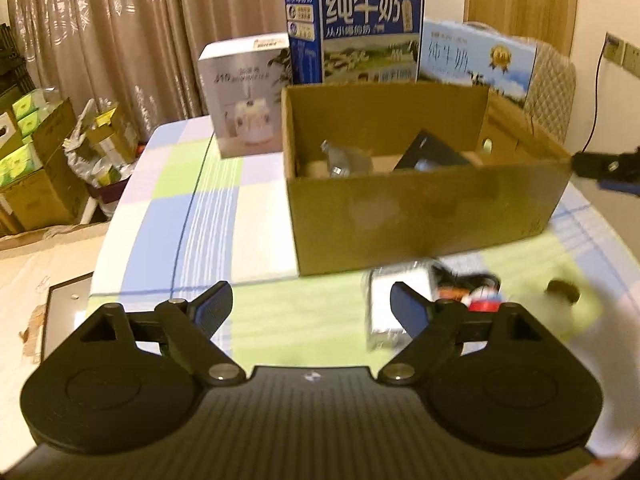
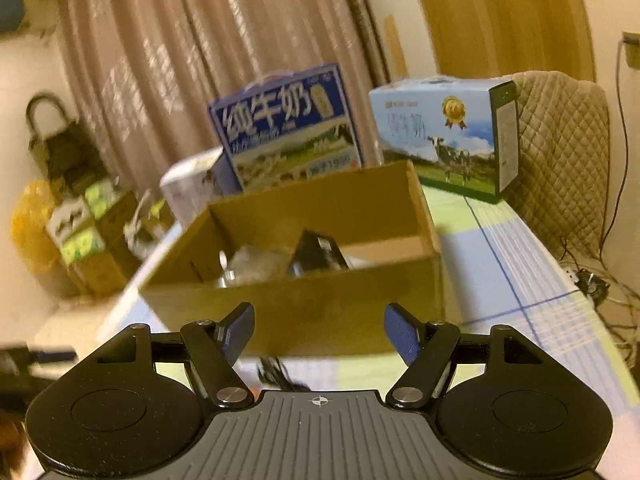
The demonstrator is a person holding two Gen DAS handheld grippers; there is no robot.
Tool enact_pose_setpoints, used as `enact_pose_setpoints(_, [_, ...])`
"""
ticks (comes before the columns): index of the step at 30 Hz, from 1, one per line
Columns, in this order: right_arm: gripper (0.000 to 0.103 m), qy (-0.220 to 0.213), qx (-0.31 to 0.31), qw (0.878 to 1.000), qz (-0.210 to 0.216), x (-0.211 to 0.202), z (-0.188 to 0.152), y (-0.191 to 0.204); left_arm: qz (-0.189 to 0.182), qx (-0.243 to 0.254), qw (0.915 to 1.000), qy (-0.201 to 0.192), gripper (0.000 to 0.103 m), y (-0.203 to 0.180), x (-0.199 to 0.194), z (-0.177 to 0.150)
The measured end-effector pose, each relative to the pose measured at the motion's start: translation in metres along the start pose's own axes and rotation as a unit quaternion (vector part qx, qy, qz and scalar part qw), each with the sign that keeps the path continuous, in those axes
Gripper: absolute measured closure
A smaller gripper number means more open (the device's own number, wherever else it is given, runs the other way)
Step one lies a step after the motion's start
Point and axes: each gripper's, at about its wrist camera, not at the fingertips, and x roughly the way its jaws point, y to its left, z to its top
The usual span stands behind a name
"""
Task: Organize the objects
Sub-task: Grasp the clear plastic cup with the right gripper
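Black left gripper (image 1: 311,306), blue-padded fingers (image 1: 212,309), silver screws, ribbed grey base

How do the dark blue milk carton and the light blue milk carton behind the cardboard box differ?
The dark blue milk carton stands upright and rises higher; the light blue milk carton lies on its long side and is lower. The dark one bears large white characters; the light one bears a gold medal. Both show a pasture picture and stand behind the cardboard box.

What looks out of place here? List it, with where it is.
Several small items lie loose on the tablecloth in front of the cardboard box, too blurred to identify. Inside the box, a black item leans tilted beside a clear bottle. Nothing looks spilled.
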Motion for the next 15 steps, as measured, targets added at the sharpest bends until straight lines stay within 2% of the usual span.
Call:
enact_pose_setpoints(4, [0.034,0.051,-0.06,0.997,0.009,0.0,-0.021,-0.008,0.0,-0.007,1.0,0.004,0.012,0.002,-0.008,-0.012])
enact_pose_setpoints(7, [0.034,0.081,-0.091,0.993,0.0,0.002,-0.042,-0.016,-0.005,0.001,0.9999,0.012,0.008,-0.002,-0.007,-0.021])
enact_pose_setpoints(11, [0.034,0.109,-0.064,0.992,-0.006,0.002,-0.056,-0.031,-0.012,0.021,0.9994,0.023,0.007,-0.012,-0.001,-0.024])
enact_pose_setpoints(15, [0.034,0.133,-0.013,0.991,0.005,0.004,-0.064,-0.034,-0.023,0.015,0.9994,0.02,0.005,-0.019,0.002,-0.018])
